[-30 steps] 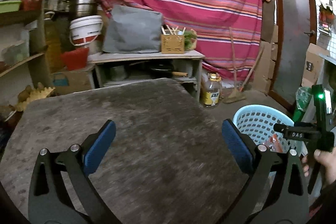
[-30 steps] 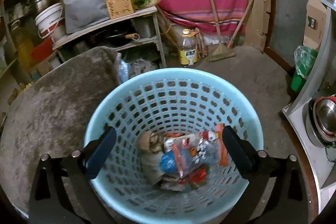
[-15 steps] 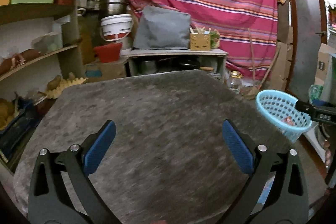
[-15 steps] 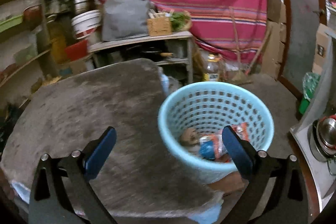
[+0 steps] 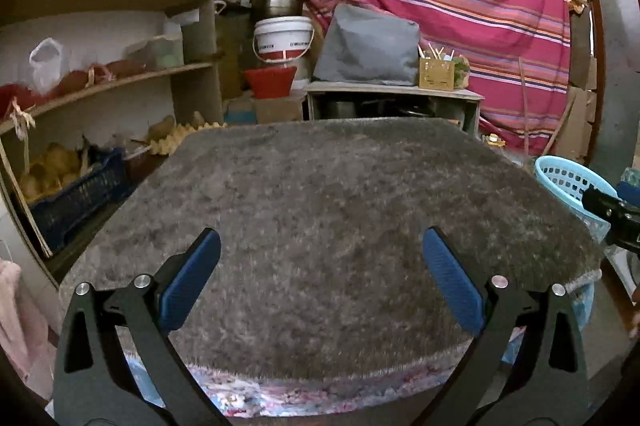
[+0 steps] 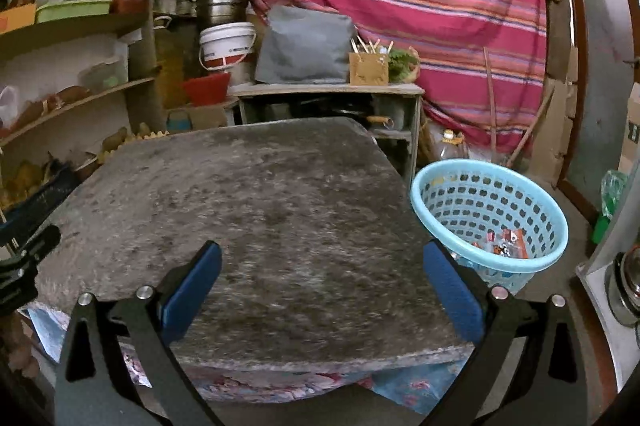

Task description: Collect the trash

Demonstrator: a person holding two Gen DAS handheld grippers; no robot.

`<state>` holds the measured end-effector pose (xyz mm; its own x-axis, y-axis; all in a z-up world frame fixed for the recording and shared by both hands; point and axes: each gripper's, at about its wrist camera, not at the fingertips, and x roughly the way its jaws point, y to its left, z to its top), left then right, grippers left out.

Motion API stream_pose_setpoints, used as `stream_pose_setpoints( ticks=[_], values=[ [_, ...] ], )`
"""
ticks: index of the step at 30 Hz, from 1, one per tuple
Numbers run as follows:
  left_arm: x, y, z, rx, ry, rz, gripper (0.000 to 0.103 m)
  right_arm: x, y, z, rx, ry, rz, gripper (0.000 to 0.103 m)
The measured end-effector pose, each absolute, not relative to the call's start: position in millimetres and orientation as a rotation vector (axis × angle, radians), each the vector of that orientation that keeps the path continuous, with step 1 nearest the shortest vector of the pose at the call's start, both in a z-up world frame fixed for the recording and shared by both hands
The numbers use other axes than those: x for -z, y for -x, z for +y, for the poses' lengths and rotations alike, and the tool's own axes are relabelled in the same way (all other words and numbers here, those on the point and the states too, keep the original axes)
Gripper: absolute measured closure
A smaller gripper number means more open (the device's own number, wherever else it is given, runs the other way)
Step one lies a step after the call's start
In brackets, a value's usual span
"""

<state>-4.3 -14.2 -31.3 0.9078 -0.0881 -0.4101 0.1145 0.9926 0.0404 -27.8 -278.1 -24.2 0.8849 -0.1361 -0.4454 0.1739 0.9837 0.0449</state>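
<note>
A light blue plastic basket point(image 6: 489, 222) stands on the floor to the right of the table, with orange and red wrappers point(image 6: 505, 241) lying inside. In the left wrist view only the basket's rim point(image 5: 568, 178) shows at the far right. A grey shaggy mat point(image 5: 328, 226) covers the table top, and I see no loose trash on it. My left gripper point(image 5: 322, 276) hovers open over the mat's near edge, holding nothing. My right gripper point(image 6: 322, 280) is open too, over the mat's near right part, left of the basket.
Wooden shelves point(image 5: 100, 26) with bags, tubs and a dark crate line the left. A low bench point(image 6: 328, 94) with a grey bag, wooden box and white bucket stands behind the table before a striped red cloth. A bottle point(image 6: 454, 142) and broom rest beside the basket.
Both grippers have pulled back and away from the basket toward the table's near edge. The right gripper was above the basket's mouth a second ago; now the basket lies to its right.
</note>
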Motion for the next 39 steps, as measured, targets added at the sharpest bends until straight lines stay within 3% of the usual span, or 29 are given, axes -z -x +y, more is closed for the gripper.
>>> stream_pose_setpoints(
  ticks=[39],
  values=[
    [27, 13, -2, 0.085, -0.003, 0.338, 0.005, 21, 21, -224, 0.131, 0.031, 0.38, 0.005]
  ],
)
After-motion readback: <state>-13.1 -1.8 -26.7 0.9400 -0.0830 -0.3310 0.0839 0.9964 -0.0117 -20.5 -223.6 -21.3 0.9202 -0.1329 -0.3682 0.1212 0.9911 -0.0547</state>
